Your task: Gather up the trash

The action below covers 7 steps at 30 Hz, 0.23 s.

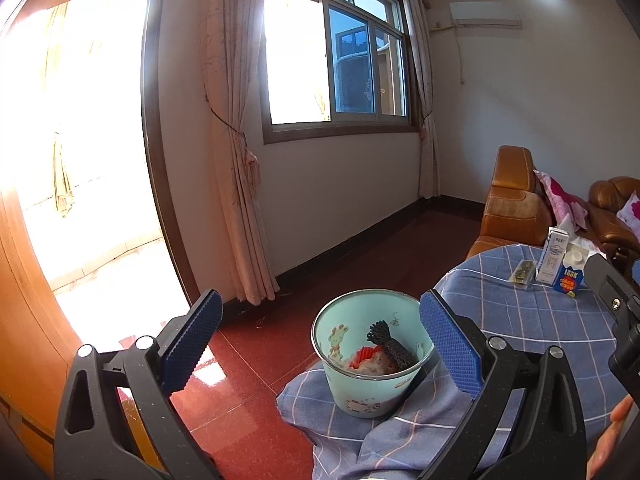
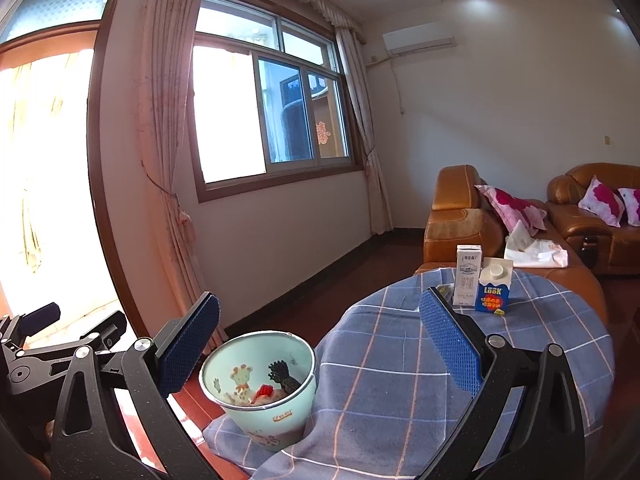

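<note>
A pale green bin [image 1: 372, 356] with a cartoon giraffe stands on the floor against the table's hanging cloth; it also shows in the right wrist view [image 2: 260, 384]. Inside lie black foam netting [image 1: 384, 340], red and whitish scraps. On the round table with a blue checked cloth [image 1: 532, 320] stand a white milk carton [image 1: 554, 258], a blue carton [image 1: 570, 274] and a small clear packet [image 1: 522, 272]. My left gripper [image 1: 324, 344] is open and empty above the bin. My right gripper [image 2: 320, 348] is open and empty between bin and table.
A brown leather sofa [image 2: 464, 216] with pink cushions [image 2: 512, 206] and a white tissue pack [image 2: 536, 252] stands behind the table. The red floor [image 1: 248, 380] runs to a curtained window wall and a bright doorway [image 1: 80, 160] at the left.
</note>
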### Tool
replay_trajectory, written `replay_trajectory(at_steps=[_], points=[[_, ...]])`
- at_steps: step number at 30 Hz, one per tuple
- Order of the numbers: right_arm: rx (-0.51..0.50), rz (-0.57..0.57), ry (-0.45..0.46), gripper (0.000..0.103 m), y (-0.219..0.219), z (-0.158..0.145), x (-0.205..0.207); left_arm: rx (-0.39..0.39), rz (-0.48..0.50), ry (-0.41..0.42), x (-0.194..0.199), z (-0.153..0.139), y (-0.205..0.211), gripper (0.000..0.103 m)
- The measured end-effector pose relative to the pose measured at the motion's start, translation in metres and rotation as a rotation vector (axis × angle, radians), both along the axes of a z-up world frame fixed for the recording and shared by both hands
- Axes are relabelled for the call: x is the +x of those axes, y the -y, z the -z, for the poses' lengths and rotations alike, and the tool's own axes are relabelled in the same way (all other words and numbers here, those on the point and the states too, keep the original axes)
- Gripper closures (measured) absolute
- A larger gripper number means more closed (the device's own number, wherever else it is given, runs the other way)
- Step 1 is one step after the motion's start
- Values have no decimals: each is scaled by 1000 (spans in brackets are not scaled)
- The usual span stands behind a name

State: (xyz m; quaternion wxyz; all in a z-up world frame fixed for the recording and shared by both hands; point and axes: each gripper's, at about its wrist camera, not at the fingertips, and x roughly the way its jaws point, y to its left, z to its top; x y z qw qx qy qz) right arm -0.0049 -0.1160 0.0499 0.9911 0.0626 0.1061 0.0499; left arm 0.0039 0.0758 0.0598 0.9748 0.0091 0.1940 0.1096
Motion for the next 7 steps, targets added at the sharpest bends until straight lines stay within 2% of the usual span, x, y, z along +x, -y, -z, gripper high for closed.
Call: replay_trajectory(at_steps=[7], points=[[31,35,-38,5,12,7,7,7,16,-16,3,4,3,6]])
